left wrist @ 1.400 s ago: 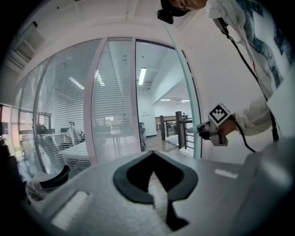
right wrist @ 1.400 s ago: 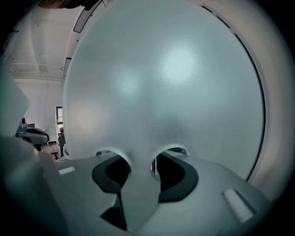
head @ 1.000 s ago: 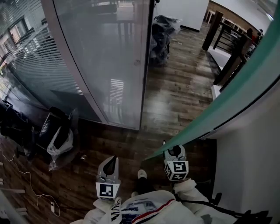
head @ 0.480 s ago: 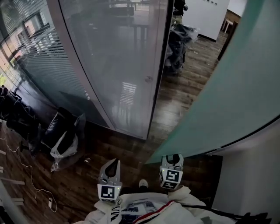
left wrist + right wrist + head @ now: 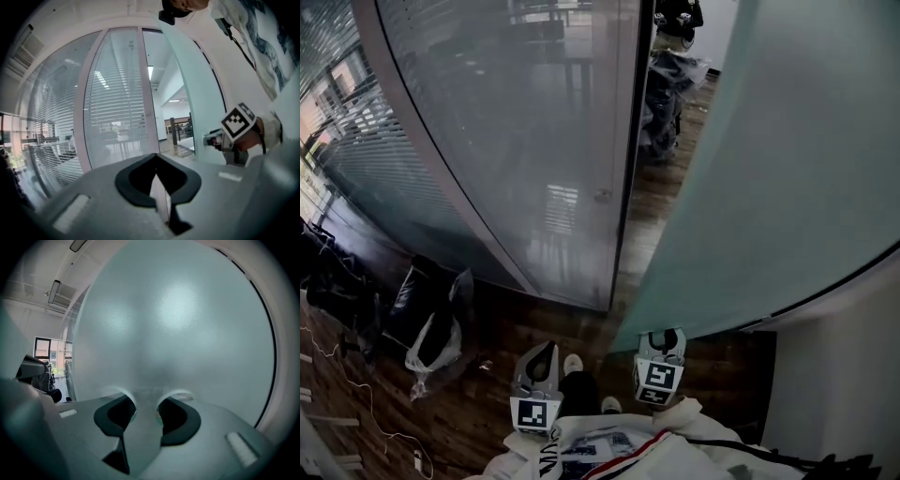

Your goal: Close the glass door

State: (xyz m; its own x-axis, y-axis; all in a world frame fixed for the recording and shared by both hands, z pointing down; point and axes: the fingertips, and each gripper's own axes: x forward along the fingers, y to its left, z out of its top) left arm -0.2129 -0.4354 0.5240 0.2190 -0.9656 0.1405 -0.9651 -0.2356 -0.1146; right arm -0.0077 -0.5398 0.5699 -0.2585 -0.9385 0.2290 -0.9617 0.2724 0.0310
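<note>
Frosted glass door (image 5: 787,169), dark wood floor (image 5: 478,412), glazed partition (image 5: 516,141), bags (image 5: 431,323)

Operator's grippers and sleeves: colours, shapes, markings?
The left gripper and right gripper have pale grey bodies tapering to black jaw pads. Each carries a white cube with black square markers. The sleeves are white; the jacket has a red and dark stripe.
</note>
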